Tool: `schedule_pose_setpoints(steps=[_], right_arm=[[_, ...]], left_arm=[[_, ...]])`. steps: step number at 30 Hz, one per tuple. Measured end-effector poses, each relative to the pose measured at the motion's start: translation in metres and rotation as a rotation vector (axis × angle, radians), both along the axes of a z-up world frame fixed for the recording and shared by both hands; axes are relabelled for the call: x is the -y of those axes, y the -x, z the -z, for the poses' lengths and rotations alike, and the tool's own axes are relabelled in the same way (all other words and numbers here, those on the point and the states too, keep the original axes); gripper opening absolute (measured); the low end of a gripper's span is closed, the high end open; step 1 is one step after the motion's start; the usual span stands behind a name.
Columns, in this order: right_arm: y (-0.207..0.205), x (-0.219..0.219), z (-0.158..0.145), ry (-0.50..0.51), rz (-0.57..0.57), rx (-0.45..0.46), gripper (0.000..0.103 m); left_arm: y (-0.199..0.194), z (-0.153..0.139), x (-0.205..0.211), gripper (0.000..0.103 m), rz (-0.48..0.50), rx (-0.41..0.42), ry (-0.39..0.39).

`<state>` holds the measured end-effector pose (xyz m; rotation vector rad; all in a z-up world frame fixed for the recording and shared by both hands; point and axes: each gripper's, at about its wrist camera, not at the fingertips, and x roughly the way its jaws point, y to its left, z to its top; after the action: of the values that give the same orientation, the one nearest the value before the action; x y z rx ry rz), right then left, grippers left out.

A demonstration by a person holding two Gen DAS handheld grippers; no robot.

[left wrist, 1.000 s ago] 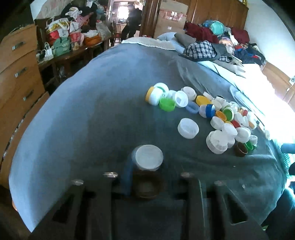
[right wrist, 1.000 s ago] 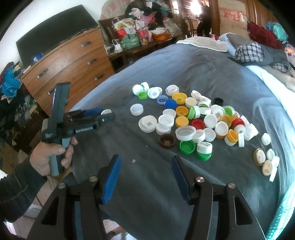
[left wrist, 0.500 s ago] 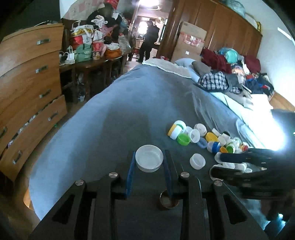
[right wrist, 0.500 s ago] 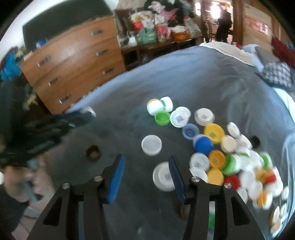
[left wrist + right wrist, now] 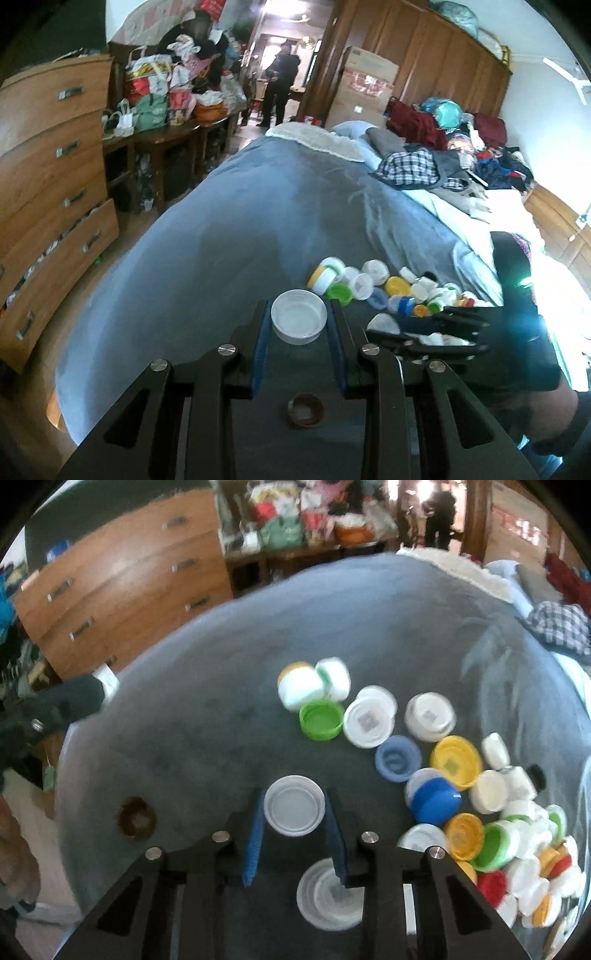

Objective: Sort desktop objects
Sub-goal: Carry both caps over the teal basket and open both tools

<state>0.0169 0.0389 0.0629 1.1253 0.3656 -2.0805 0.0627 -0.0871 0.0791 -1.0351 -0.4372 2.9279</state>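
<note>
Each gripper pinches a white cap between its fingers — left gripper (image 5: 298, 326) above the brown cap (image 5: 306, 410), right gripper (image 5: 294, 812) beside it — on the bed (image 5: 221, 686).

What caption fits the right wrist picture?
Right gripper shut on a white cap beside a colourful cap pile on the grey blanket.

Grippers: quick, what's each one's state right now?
Left gripper: shut on a white cap, held clear of the blanket.
Right gripper: shut on a clear lid that sits on the blanket.
</note>
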Motion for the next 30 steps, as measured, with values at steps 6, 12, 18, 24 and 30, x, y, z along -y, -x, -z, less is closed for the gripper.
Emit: schedule_pose_setpoints(steps=[6, 12, 18, 24, 30], right_arm=[[-0.033, -0.05, -0.072, 0.103, 0.055, -0.102, 0.033], [-0.064, -0.132, -0.133, 0.151, 0.171, -0.194, 0.034], [-0.094, -0.236, -0.171, 0.153, 0.337, -0.262, 0.034], [-0.115, -0.338, -0.182, 0.147, 0.522, -0.278, 0.034], [-0.129, -0.41, -0.187, 0.164, 0.654, -0.278, 0.034]], left_arm=[[-0.005, -0.018, -0.026, 0.025, 0.025, -0.009, 0.006], [-0.011, -0.047, -0.078, 0.025, 0.118, -0.047, 0.031], [-0.005, -0.069, -0.158, 0.025, 0.27, -0.061, 0.047], [0.004, -0.09, -0.256, 0.025, 0.46, -0.066, 0.067], [0.015, -0.109, -0.35, 0.025, 0.63, -0.034, 0.083]])
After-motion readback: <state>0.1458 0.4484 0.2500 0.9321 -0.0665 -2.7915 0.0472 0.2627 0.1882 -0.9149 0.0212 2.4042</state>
